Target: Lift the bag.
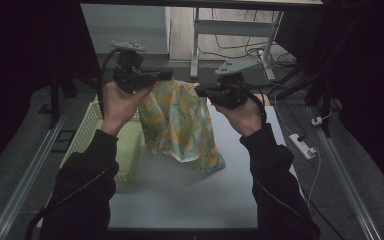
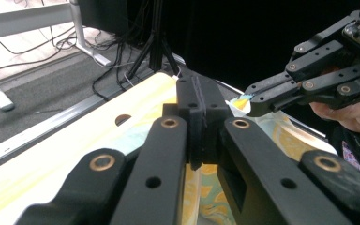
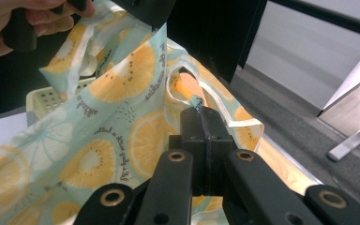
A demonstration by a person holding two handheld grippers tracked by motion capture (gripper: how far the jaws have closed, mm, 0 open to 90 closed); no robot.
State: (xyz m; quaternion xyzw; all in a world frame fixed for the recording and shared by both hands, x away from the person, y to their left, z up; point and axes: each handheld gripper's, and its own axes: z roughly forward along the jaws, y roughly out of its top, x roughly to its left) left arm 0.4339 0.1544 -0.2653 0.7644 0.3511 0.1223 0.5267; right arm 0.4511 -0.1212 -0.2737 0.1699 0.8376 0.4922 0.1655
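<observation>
A light teal cloth printed with orange slices (image 1: 182, 125) hangs between my two grippers above the grey table (image 1: 190, 200), its lower end resting on the tabletop. My left gripper (image 1: 167, 76) is shut on the cloth's upper left corner; in the left gripper view its jaws (image 2: 199, 86) are pressed together with the cloth (image 2: 206, 197) showing under them. My right gripper (image 1: 198, 91) is shut on the upper right edge, and in the right gripper view its jaws (image 3: 201, 115) pinch a hemmed edge of the cloth (image 3: 122, 122). The two grippers face each other, a short way apart.
A pale yellow perforated basket (image 1: 87, 127) stands on the table's left side, just left of the hanging cloth. A white power strip (image 1: 302, 146) and cables lie on the floor to the right. Desk legs (image 1: 195, 45) stand behind the table.
</observation>
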